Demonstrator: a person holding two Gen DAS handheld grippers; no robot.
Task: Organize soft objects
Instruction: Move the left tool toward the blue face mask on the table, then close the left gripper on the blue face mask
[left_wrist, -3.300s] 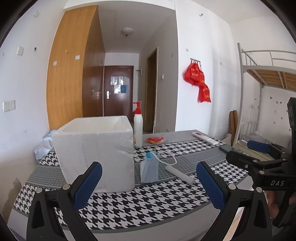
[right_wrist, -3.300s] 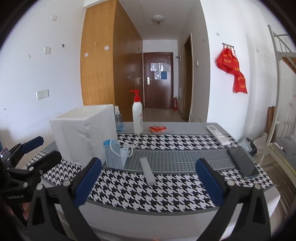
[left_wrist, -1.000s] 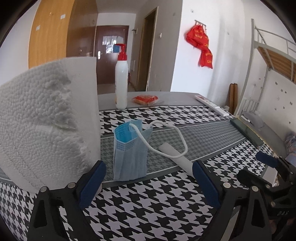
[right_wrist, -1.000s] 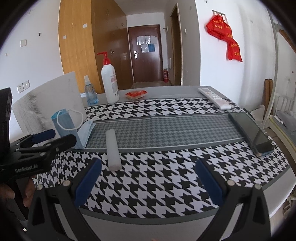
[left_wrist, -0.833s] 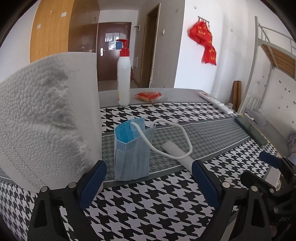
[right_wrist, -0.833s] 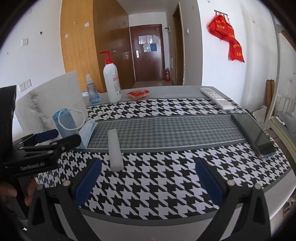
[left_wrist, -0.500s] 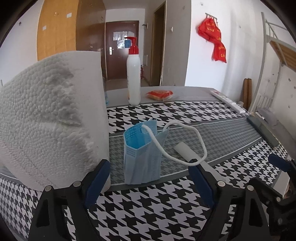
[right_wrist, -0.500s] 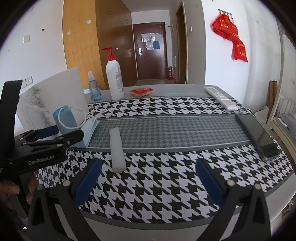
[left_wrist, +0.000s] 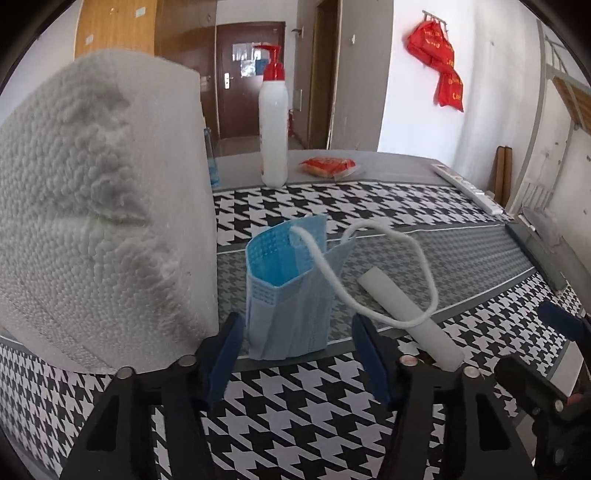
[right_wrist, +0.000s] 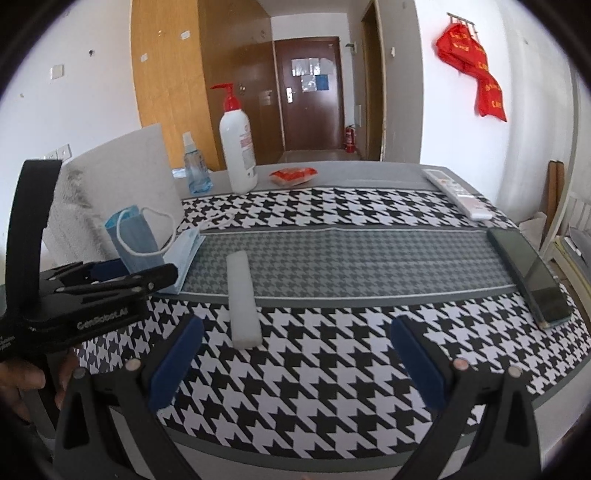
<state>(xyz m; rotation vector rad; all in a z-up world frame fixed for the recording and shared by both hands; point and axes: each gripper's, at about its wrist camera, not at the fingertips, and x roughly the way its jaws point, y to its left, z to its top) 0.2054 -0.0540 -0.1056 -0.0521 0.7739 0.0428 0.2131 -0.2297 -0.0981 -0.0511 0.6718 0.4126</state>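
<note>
A folded blue face mask with a white ear loop stands on the houndstooth tablecloth, next to a white foam box. My left gripper has the mask's lower edge between its blue pads; the jaws are closing and the pads do not press on it. A white foam stick lies just right of the mask. In the right wrist view the left gripper reaches at the mask from the left. My right gripper stands open near the front edge, the foam stick just ahead of it.
At the back stand a pump bottle, a small spray bottle and a red packet. A remote and a dark phone lie at the right. The foam box walls off the left.
The left gripper's jaws have narrowed from wide apart to either side of the mask, and it has come a little closer and lower. The right gripper has stayed put.
</note>
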